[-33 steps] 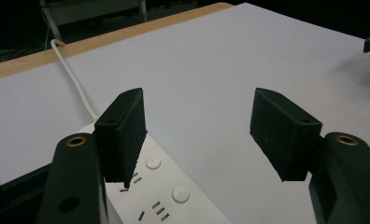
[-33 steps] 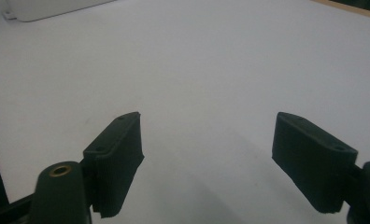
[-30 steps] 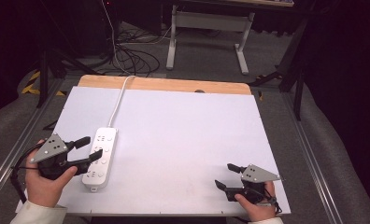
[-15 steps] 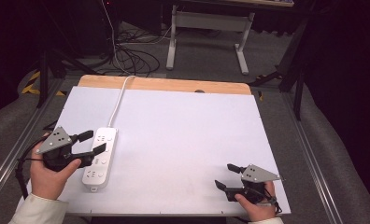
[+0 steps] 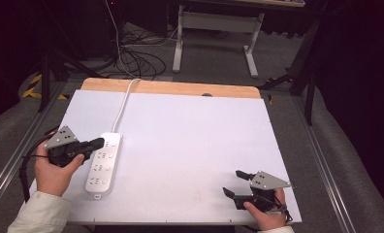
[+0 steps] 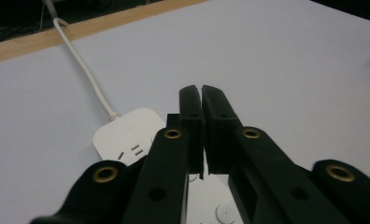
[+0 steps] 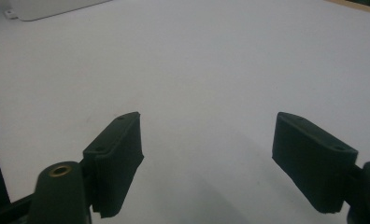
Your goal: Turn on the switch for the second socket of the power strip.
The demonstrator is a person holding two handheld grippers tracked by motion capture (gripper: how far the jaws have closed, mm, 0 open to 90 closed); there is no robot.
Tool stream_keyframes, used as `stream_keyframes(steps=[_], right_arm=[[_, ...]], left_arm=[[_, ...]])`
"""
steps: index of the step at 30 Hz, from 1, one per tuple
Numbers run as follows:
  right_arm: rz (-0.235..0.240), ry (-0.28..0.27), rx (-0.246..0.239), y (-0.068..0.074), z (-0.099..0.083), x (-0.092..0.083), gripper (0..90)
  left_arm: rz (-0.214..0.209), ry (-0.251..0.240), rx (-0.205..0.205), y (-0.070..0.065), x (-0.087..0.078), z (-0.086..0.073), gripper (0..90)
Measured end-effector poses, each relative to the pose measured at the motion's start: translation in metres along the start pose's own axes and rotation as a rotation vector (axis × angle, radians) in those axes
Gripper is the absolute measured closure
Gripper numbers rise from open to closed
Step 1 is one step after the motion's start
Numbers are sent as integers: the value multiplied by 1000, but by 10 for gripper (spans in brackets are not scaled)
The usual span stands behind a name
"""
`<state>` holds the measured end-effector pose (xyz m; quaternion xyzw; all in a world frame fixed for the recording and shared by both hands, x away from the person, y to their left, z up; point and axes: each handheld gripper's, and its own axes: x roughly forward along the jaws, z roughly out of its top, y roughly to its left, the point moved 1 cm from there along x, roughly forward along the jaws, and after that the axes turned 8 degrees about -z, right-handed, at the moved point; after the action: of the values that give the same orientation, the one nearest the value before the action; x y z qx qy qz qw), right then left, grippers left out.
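Your left gripper (image 5: 99, 143) sits at the table's left side with its jaws pressed together, pads meeting face to face and nothing between them, as the left gripper view shows. Its tips hang over the cable end of the white power strip (image 5: 103, 165), which lies flat on the white table (image 5: 190, 141), running from just beyond your fingertips back toward you beneath them. Its white cord (image 5: 123, 103) leaves the far end and trails off over the wooden back edge. Judge the strip as a rigid, smooth plastic bar, light but dragged by that stiff cord; it would likely slip if pinched on the top face, so take it across its two long sides near the middle. Well apart to the right, your right gripper (image 5: 237, 183) rests low near the front edge, jaws spread wide, with bare table between its pads (image 7: 115, 151).
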<state>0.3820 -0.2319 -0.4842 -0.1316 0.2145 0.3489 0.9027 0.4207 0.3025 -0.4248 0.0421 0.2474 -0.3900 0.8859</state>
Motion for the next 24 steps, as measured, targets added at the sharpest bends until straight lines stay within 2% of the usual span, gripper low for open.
stream_keyframes(steps=[2, 4, 6, 8, 11, 16, 18, 20, 21, 22, 23, 24], right_arm=[[1, -1, 0, 0, 0, 0, 247], [1, -1, 0, 0, 0, 0, 247], [1, -1, -1, 0, 0, 0, 247], [2, 0, -1, 0, 0, 0, 247], [2, 1, -3, 0, 0, 0, 247], [1, 1, -2, 0, 0, 0, 247], [0, 2, -4, 0, 0, 0, 249], [1, 1, -3, 0, 0, 0, 249], [1, 1, -4, 0, 0, 0, 249], [1, 1, -4, 0, 0, 0, 249], [1, 2, -4, 0, 0, 0, 249], [1, 2, -4, 0, 0, 0, 249]], left_arm=[[3, 24, 19, 3, 2, 0, 896], [-13, 54, 27, 6, 6, -1, 897], [-21, 65, 31, 6, 8, -1, 897], [-25, 103, 47, 8, 12, -2, 897], [-23, 117, 48, 9, 15, -2, 897], [-29, 158, 33, 11, 21, -3, 898], [-39, 183, 9, 12, 25, -4, 898], [-28, 194, 16, 13, 26, -4, 898], [-31, 205, 2, 12, 28, -4, 898], [-28, 220, 13, 13, 29, -4, 898], [-41, 227, -7, 12, 31, -4, 898], [-43, 234, -5, 11, 33, -5, 898]])
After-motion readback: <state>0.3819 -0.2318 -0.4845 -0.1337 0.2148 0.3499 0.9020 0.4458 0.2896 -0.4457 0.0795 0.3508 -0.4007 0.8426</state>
